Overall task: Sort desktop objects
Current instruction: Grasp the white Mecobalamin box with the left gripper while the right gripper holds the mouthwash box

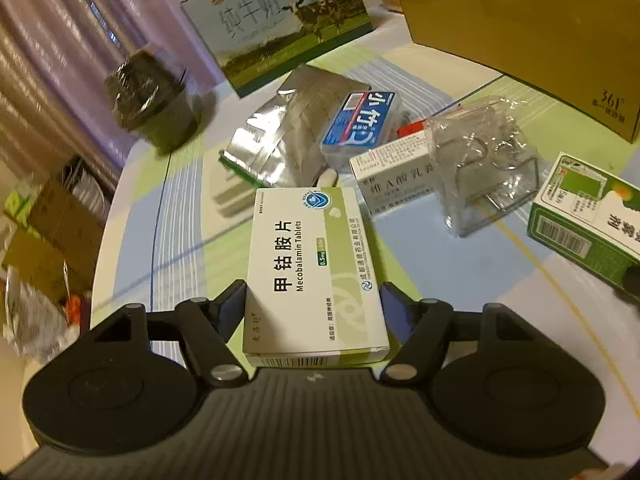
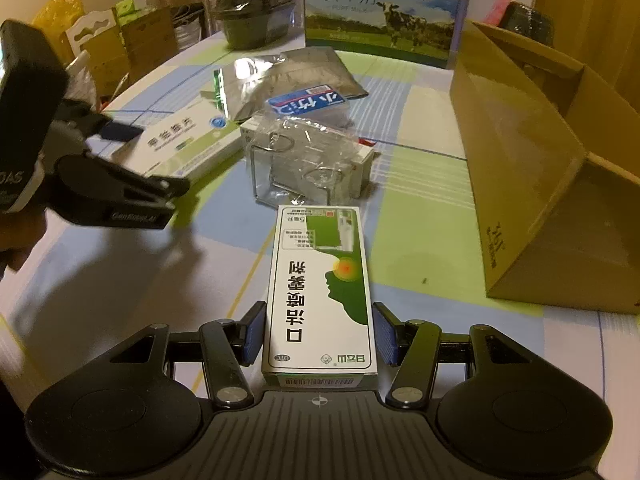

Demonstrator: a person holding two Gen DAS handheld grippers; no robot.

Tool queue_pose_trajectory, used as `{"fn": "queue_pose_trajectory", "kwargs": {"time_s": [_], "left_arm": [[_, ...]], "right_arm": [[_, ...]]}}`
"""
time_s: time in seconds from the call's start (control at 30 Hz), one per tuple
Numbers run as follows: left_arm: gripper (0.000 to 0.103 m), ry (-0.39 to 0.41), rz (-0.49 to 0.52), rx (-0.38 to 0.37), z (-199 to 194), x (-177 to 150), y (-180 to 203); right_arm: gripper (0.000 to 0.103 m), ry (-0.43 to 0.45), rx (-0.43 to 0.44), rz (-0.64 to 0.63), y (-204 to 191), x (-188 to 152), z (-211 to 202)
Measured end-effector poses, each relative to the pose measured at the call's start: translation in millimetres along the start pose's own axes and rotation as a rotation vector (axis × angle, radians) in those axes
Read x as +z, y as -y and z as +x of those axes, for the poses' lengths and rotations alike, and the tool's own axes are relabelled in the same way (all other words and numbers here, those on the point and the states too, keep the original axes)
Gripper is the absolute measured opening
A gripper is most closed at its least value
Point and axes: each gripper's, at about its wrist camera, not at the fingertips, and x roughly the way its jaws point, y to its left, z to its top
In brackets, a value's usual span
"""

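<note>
Your left gripper has its 2 fingers spread on either side of the white and green tablet box, which lies flat on the table. The left pad sits against the box edge, the right pad stands a little apart — no squeeze shows.

Take the clear plastic holder as your landmark. Far to its left stands the dark wrapped pot. The tablet box lies just left of the holder, and the silver foil pouch lies behind it. The small blue case rests just behind the holder, leaning on the pouch. A white carton lies under the holder. The milk carton stands far behind it.

In front of the holder lies the green and white spray box, flat on the table. Your right gripper straddles it, both blue pads apart from its sides — open. To the holder's right, well apart, stands the open cardboard box.
</note>
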Motion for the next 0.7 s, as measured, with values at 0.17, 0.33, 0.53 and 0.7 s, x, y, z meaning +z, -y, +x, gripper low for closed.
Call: {"fn": "queue_pose_trajectory", "kwargs": {"time_s": [0.17, 0.33, 0.53, 0.7], "left_arm": [[0.068, -0.037, -0.158, -0.139, -34, -20, 0], [0.069, -0.046, -0.248, -0.247, -71, -45, 17], [0.082, -0.044, -0.247, -0.204, -78, -54, 28], [0.084, -0.029, -0.232, -0.184, -73, -50, 28]], "right_arm": [[0.052, 0.010, -0.017, 0.037, 4, -7, -15], [0.052, 0.005, -0.029, 0.058, 7, -23, -27], [0.069, 0.039, -0.065, 0.061, 8, -37, -37], [0.072, 0.033, -0.069, 0.067, 13, -42, -33]]}}
